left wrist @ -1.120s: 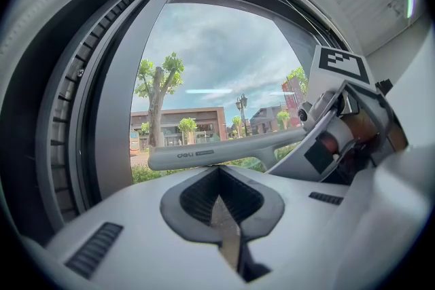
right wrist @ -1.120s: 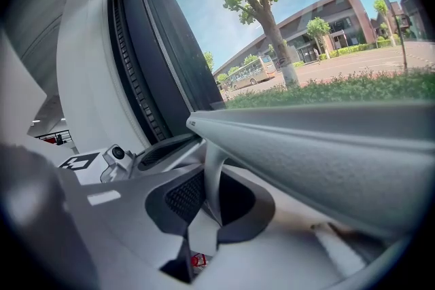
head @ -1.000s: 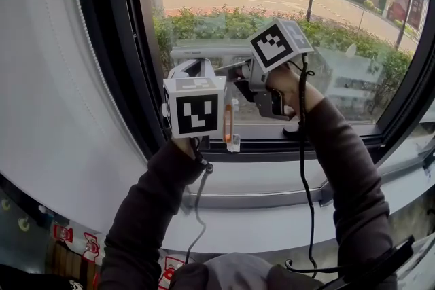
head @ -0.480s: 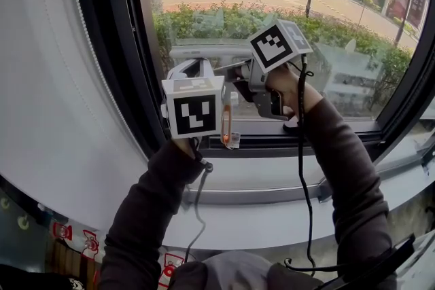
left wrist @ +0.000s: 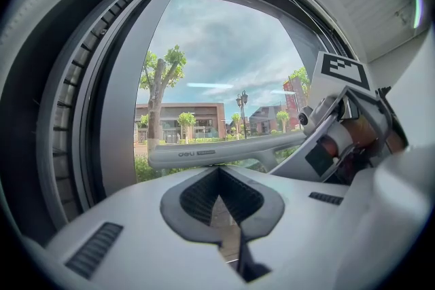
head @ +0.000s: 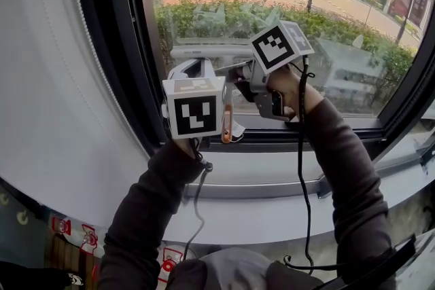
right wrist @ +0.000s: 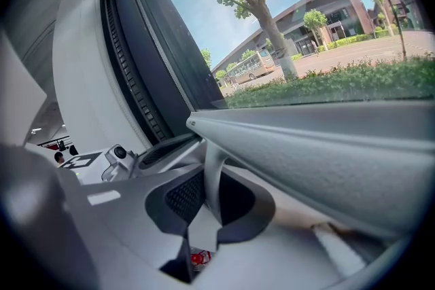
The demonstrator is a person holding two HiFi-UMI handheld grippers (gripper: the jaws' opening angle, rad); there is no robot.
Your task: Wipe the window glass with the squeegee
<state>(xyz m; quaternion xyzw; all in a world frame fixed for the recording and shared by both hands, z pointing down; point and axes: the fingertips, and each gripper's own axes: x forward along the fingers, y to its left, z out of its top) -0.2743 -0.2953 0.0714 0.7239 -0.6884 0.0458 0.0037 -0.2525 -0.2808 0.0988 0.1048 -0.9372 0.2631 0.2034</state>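
The glass (head: pixel 360 17) lies free right and above; the dark frame (head: pixel 102 44) blocks the left, the sill (head: pixel 272 176) the near edge, the squeegee (head: pixel 204 51) the middle

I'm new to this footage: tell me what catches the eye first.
A grey squeegee is held across the lower window glass, its neck clamped in the right gripper. Beside it the left gripper points at the pane with jaws together, its black-and-white marker cube bold at the head view's centre. Beyond the glass is a sunny street with trees.
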